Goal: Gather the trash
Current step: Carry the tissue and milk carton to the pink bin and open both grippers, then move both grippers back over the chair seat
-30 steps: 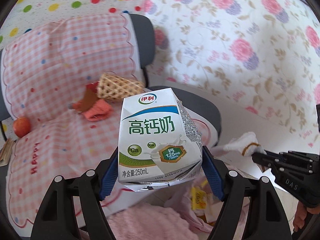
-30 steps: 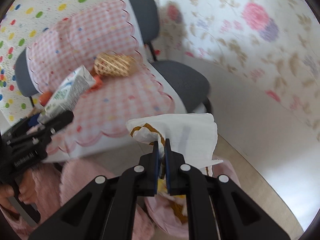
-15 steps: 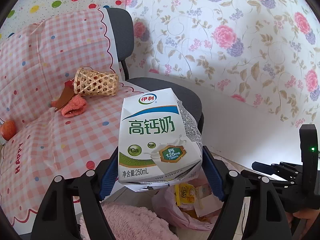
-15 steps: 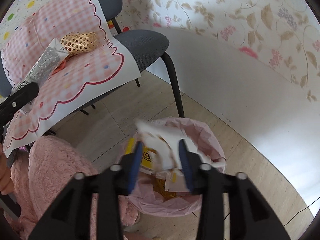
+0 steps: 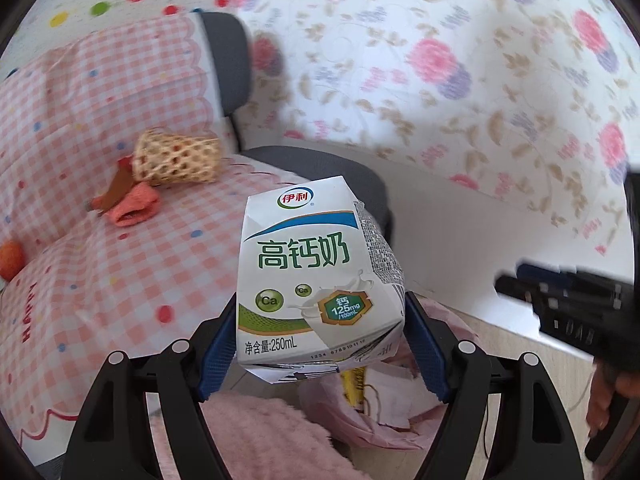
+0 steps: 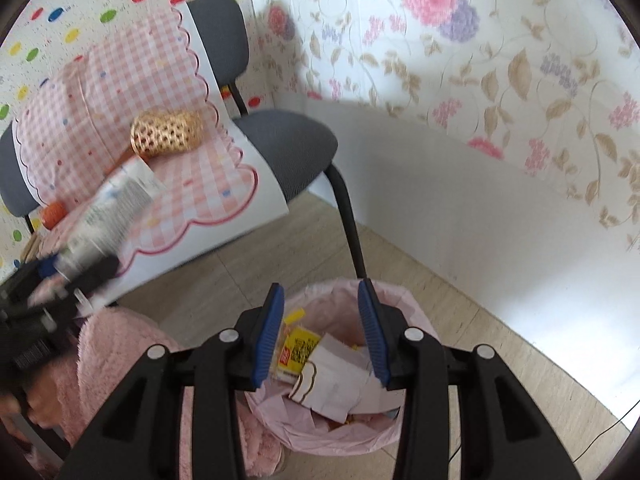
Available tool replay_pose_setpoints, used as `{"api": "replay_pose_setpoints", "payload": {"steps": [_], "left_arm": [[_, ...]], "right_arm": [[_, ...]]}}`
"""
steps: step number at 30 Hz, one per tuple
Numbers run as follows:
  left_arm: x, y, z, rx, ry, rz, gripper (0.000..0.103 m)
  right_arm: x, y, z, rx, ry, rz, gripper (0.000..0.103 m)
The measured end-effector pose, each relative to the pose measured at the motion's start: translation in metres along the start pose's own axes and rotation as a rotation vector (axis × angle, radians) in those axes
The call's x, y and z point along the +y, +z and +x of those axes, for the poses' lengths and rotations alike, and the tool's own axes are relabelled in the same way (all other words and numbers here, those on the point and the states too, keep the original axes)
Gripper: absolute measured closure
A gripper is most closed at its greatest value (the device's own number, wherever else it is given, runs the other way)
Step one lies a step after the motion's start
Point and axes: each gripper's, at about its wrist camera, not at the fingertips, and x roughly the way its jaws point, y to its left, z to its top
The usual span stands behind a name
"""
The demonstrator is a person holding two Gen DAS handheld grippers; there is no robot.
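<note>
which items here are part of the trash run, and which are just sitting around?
In play:
- milk carton, clamped in the left gripper
- pink-lined bin, holding a white wrapper
- right gripper, open above the bin

Lying about:
- wicker basket on its side on the chair
- pink checked cloth

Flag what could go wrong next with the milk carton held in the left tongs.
The milk carton sits in the left tongs beside the bin's rim rather than over it; released here, it could land outside the pink-lined bin. The bin already holds wrappers, so the carton might perch on top. The open right tongs above the bin could block its path.
</note>
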Motion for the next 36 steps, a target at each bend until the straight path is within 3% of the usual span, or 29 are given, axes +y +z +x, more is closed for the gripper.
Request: {"api": "replay_pose_setpoints", "payload": {"steps": [7, 12, 15, 16, 17, 22, 29, 36], "left_arm": [[-0.051, -0.005, 0.011, -0.013, -0.116, 0.119, 0.026], [-0.075, -0.003, 0.029, 0.010, -0.144, 0.157, 0.026], [-0.082, -0.003, 0.039, 0.015, -0.163, 0.165, 0.021], [-0.085, -0.003, 0.043, 0.012, -0.187, 0.177, 0.013], [-0.086, -0.003, 0.047, 0.014, -0.200, 0.184, 0.013], [-0.074, -0.001, 0.058, 0.062, -0.160, 0.128, 0.014], [-0.026, -0.001, 0.039, 0.037, -0.057, 0.000, 0.014], [0.007, 0.006, 0.011, -0.003, 0.016, -0.046, 0.014]], "right_arm": [[-0.020, 0.006, -0.028, -0.079, -0.047, 0.029, 0.063], [-0.043, 0.006, -0.040, -0.110, -0.083, 0.070, 0.061], [-0.055, 0.005, -0.041, -0.112, -0.093, 0.094, 0.060], [-0.058, 0.004, -0.040, -0.109, -0.094, 0.096, 0.060], [-0.060, 0.003, -0.040, -0.107, -0.093, 0.097, 0.060], [-0.064, 0.003, -0.038, -0.101, -0.089, 0.099, 0.060], [-0.051, 0.005, -0.032, -0.091, -0.066, 0.090, 0.060], [-0.020, 0.010, -0.029, -0.082, -0.022, 0.041, 0.060]]}}
